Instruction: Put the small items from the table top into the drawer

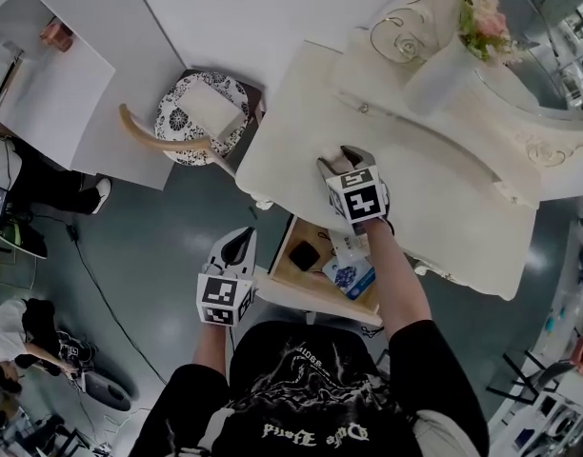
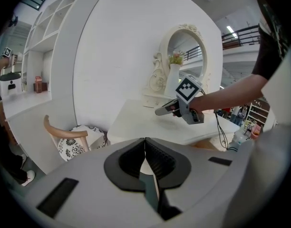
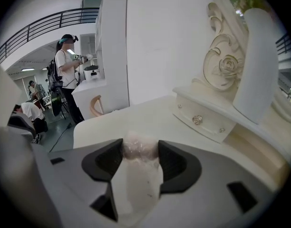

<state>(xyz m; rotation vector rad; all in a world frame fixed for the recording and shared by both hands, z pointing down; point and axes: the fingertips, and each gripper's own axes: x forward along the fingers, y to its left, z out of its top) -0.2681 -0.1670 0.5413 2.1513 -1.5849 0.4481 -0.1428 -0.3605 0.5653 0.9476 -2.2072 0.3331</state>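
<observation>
Starting on the left: there's a chair (image 1: 198,114) with a black-and-white patterned cushion tucked in beside the table (image 1: 434,174). My left gripper (image 1: 241,243) hangs off to that side of the open drawer (image 1: 290,276), out over the floor and not touching anything. Its jaws are clamped together with nothing between them, which is really plain in the left gripper view.

The drawer is pulled out from under the table's front edge, right in front of me. There's already a small black thing (image 1: 304,255) in it, plus a blue and white packet (image 1: 350,277) just beside that.

Moving right, my right gripper (image 1: 333,159) is over the table top, close to the front edge and just past the drawer. In the right gripper view, its jaws are squeezed onto a little plastic-wrapped packet (image 3: 138,177). It's clear crinkly wrap with something pale pinkish inside. The pads press on it from both sides, and the rest of the wrap trails back toward the camera. So that item is in my grip above the table and not in the drawer. I can't tell whether it's still touching the surface or lifted off.

Further right, at the back of the table, there's a little drawer unit (image 3: 202,120) with round knobs. A white vase (image 1: 439,74) with pink flowers stands on it, next to the mirror.
</observation>
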